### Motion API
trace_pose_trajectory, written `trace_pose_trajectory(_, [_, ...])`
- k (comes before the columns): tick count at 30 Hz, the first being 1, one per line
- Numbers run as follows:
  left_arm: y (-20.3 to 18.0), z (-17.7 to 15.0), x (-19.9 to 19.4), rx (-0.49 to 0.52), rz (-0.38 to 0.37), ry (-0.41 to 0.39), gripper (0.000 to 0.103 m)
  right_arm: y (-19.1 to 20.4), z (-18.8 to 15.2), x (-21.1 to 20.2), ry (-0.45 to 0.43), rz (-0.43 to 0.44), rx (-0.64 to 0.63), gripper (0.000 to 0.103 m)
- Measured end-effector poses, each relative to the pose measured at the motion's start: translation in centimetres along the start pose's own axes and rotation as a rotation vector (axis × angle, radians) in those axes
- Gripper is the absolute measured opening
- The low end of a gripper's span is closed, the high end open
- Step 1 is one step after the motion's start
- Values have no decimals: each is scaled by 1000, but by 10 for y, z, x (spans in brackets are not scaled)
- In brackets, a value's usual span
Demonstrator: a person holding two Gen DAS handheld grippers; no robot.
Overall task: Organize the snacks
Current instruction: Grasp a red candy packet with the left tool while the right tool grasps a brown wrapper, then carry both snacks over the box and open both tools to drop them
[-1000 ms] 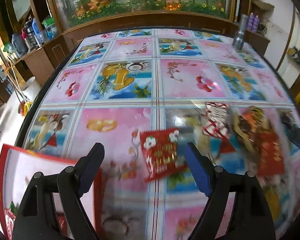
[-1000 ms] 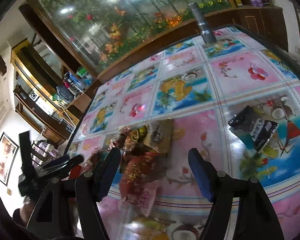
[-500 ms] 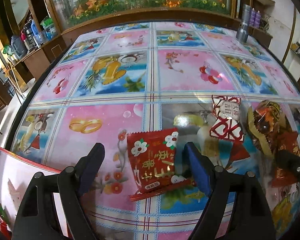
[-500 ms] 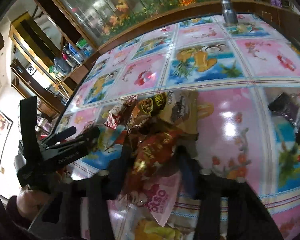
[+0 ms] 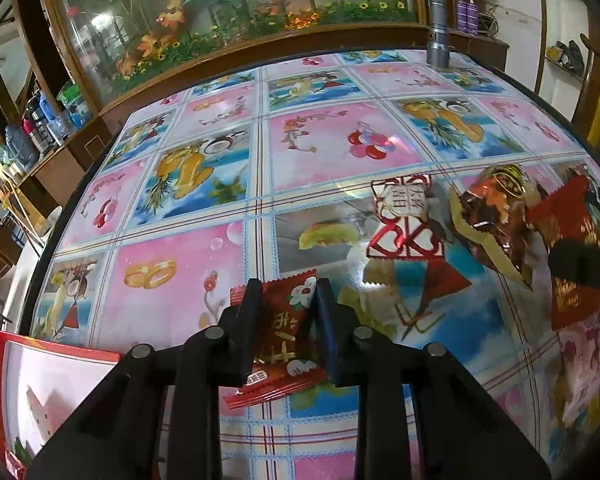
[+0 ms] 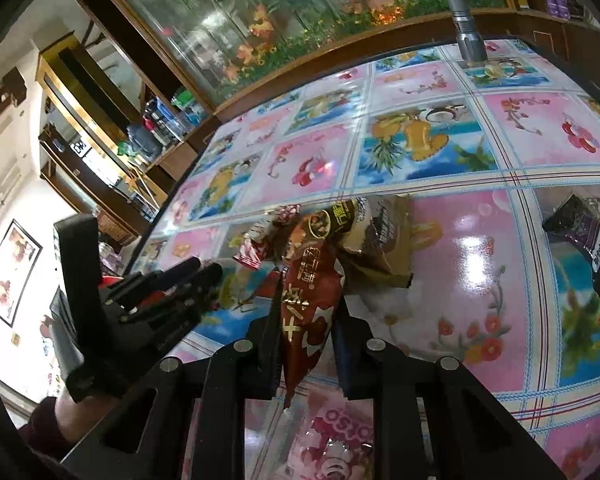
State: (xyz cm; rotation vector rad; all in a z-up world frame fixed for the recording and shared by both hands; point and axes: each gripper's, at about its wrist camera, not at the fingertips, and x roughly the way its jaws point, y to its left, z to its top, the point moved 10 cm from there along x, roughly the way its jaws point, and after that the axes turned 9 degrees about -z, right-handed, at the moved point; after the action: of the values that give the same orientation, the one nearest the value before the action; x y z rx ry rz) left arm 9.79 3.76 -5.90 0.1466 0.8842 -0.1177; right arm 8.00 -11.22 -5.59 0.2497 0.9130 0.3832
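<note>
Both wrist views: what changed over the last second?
The left gripper closed on the red flower-printed snack packet; the right gripper closed on the red gold-lettered snack bag. Both had stood open. The grey metal flashlight stayed put.

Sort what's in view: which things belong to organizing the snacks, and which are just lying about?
Job:
- left gripper, shut on red snack packet
- right gripper, shut on brown-red snack packet
- snack pile
- heart-print packet
- red box

Lying about:
- flashlight
- purple bottles
</note>
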Motion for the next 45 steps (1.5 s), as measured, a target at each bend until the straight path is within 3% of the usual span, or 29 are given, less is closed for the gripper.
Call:
trace_pose_trajectory(7, [-9, -9, -8, 5, -33, 0, 24, -7, 8, -4, -11, 44, 57, 21])
trace_pose_trajectory(13, [-20, -40, -40, -73, -202, -5, 23, -21, 13, -7, -25, 44, 111, 21])
trace_pose_trajectory(16, [-23, -61, -60, -99, -248, -4, 23, -19, 16, -10, -37, 52, 107, 21])
trace_pose_trajectory(22, [-31, -90, -88, -131, -279, -8, 23, -17, 17, -14, -49, 63, 101, 21])
trace_pose_trajectory(25, [-33, -96, -91, -113, -250, -11, 23, -16, 16, -16, -51, 65, 101, 21])
trace_pose_trajectory(28, [-32, -102, -91, -122, -228, 10, 31, -16, 15, -16, -47, 63, 99, 21])
trace_pose_trajectory(31, [-32, -107, -92, -117, -211, 27, 45, -15, 14, -17, -46, 62, 97, 21])
trace_pose_trajectory(33, [-29, -109, -94, -116, -191, 26, 65, -15, 14, -17, -46, 63, 98, 21])
trace_pose_trajectory(34, [-28, -111, -94, -119, -171, 34, 66, -15, 14, -17, -47, 64, 97, 21])
trace_pose_trajectory(37, [-28, -119, -89, -137, -175, 78, 67, -14, 14, -17, -45, 65, 98, 21])
trace_pose_trajectory(41, [-31, -119, -90, -120, -173, 65, 65, -14, 13, -17, -43, 60, 97, 21])
trace_pose_trajectory(44, [-32, -118, -92, -112, -180, 49, 45, -13, 14, -17, -46, 61, 95, 21])
trace_pose_trajectory(45, [-33, -118, -93, -108, -186, 45, 44, -13, 14, -17, -45, 62, 95, 21])
